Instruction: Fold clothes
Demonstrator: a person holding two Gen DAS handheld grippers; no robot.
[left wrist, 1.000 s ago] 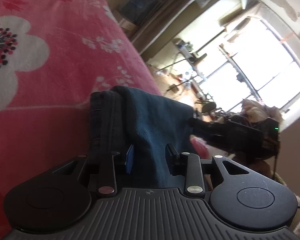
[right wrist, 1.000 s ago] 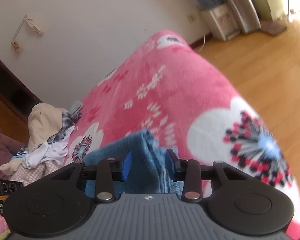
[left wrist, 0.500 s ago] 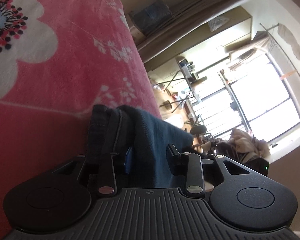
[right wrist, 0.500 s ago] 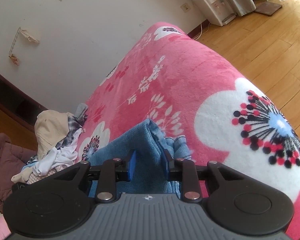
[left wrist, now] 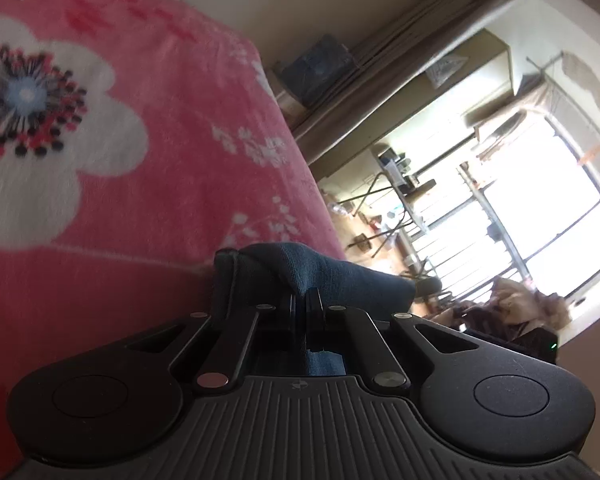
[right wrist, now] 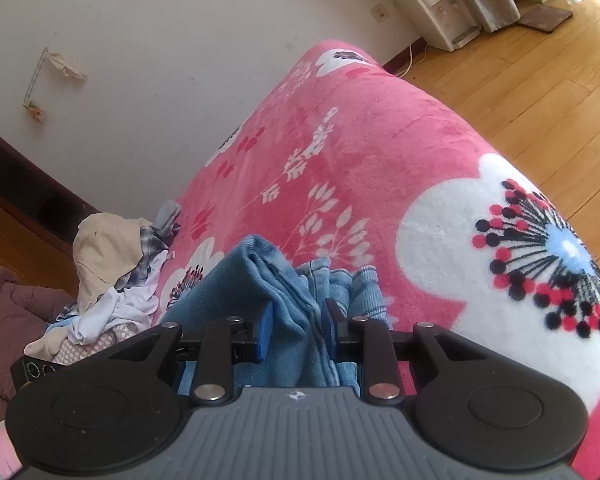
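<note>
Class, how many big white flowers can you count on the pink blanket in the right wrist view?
3: one flower at right, one beside the jeans, one at the far end. Cloth may hide others.

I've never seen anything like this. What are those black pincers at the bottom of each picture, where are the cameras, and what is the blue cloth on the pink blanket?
There is no robot here: a person holds a two-finger pincer tool in each hand, and each tool carries a wide-angle camera looking forward along its fingers. One picture comes from the left gripper, the other from the right gripper. Both work over a pink flowered blanket. The blue cloth is a denim garment being folded. The left gripper's jaws are shut, pinching a fold of it. The right gripper's blue pads sit either side of a bunched fold and appear to press it. Beside the blanket lies a pile of other clothes.
</note>
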